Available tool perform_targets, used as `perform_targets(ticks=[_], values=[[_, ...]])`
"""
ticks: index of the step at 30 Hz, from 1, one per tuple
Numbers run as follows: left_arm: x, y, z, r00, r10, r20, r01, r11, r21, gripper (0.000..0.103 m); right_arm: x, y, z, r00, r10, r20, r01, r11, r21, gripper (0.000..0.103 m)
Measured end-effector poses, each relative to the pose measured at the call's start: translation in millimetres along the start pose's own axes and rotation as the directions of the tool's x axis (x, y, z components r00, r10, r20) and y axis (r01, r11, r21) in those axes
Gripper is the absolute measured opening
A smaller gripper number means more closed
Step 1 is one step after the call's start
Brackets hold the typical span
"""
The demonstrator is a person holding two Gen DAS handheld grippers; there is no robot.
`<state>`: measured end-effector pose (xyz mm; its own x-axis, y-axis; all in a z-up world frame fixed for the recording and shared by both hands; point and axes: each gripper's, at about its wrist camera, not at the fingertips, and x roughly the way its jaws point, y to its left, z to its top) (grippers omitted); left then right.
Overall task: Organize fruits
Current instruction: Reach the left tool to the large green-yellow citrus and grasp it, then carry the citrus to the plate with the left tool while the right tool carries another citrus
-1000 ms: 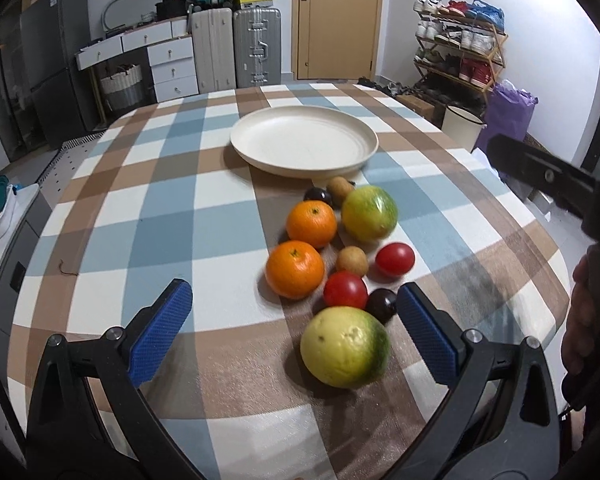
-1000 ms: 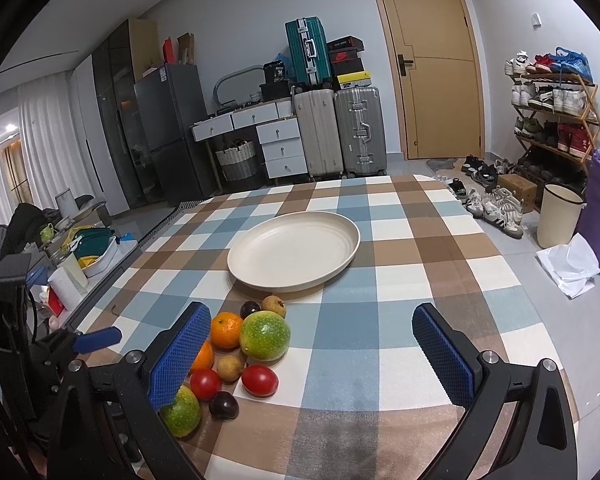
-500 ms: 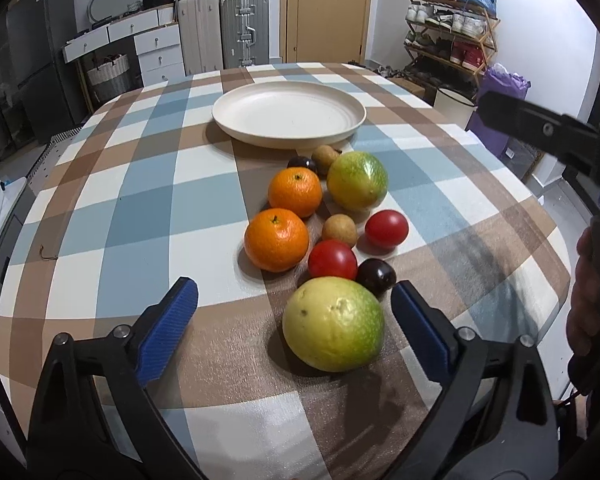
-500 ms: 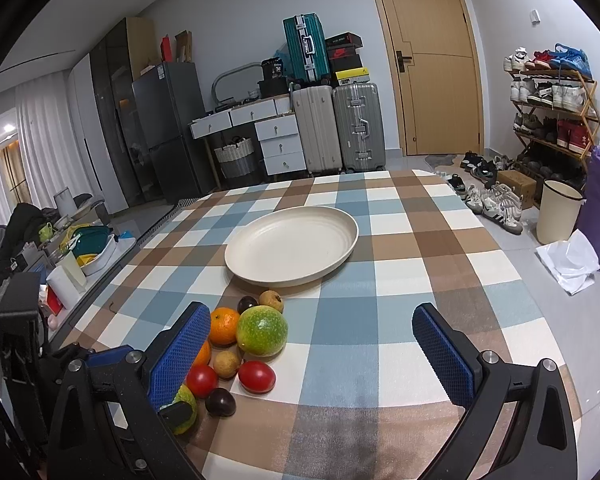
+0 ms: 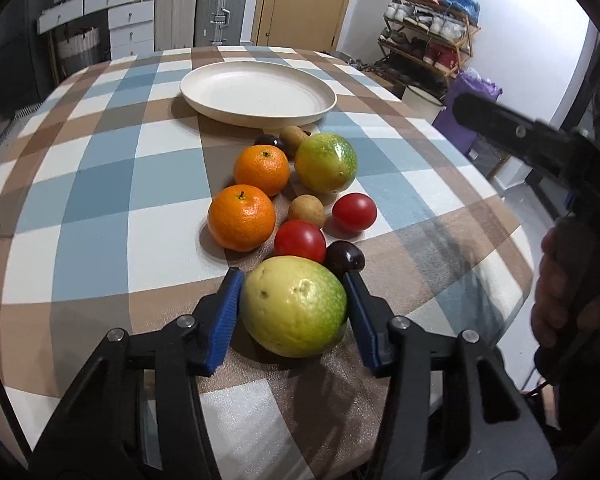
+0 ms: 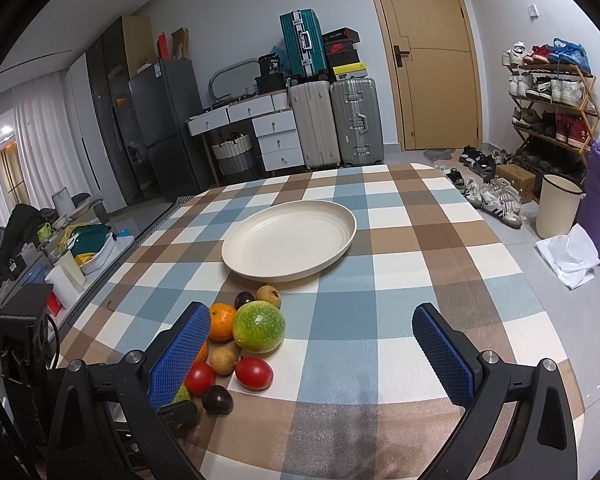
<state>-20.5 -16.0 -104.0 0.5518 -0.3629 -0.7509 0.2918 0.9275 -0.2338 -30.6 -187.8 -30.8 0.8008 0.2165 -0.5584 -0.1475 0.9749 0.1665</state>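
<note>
A large yellow-green fruit (image 5: 294,306) lies on the checked tablecloth, at the near end of a cluster of fruit. My left gripper (image 5: 291,276) has a blue pad against each side of it, and its jaws are closing on it. Behind it lie two oranges (image 5: 241,217), a green fruit (image 5: 326,162), two red tomatoes (image 5: 300,241), a dark plum (image 5: 344,258) and small brown fruits (image 5: 306,210). The cream plate (image 5: 258,94) sits beyond them with nothing on it. My right gripper (image 6: 310,314) hovers open over bare cloth, to the right of the green fruit (image 6: 259,326).
The round table (image 6: 440,280) drops off close on the right and near sides. A person's hand (image 5: 556,288) holds the right gripper's handle at the right edge of the left wrist view. Suitcases (image 6: 336,120), drawers and a shoe rack (image 6: 548,100) line the walls.
The left gripper has tilted down and moved in on the yellow-green fruit, and its jaws have come from wide apart to touching the fruit's sides. The right gripper has kept still.
</note>
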Motion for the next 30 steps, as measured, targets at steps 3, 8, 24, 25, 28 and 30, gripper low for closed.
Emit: perform_targets(ticks=[3,8,24,25,28,30], values=[[-3,5,-1,1.000,-0.007,0.002,0.007,1.000,-0.019,0.048,3,-1,0,1.000,0.001,-0.012,-0.001,1.000,0.006,0.103],[-10,6,-2,1.000,-0.005,0.013,0.005,1.000,-0.009,0.048,12,-4,-1,0.998,0.033,-0.045,-0.031,0.999,0.030,0.103],[-40,20,16,0.997,-0.018,0.075,0.020,0.999,-0.026,0.048,69,0,-3,0.971,0.172,-0.168,-0.162,0.984,0.075,0.103],[-41,22,19,0.997,-0.018,0.074,0.021,0.999,-0.031,0.048,74,0,-3,0.967,0.181,-0.180,-0.168,0.982,0.084,0.103],[-43,29,25,0.997,-0.017,0.081,0.021,0.999,-0.045,0.048,88,-1,-6,0.957,0.199,-0.213,-0.182,0.979,0.095,0.103],[-44,31,29,0.996,-0.013,0.087,0.018,0.999,-0.050,0.048,95,-2,-6,0.952,0.202,-0.228,-0.184,0.978,0.098,0.102]])
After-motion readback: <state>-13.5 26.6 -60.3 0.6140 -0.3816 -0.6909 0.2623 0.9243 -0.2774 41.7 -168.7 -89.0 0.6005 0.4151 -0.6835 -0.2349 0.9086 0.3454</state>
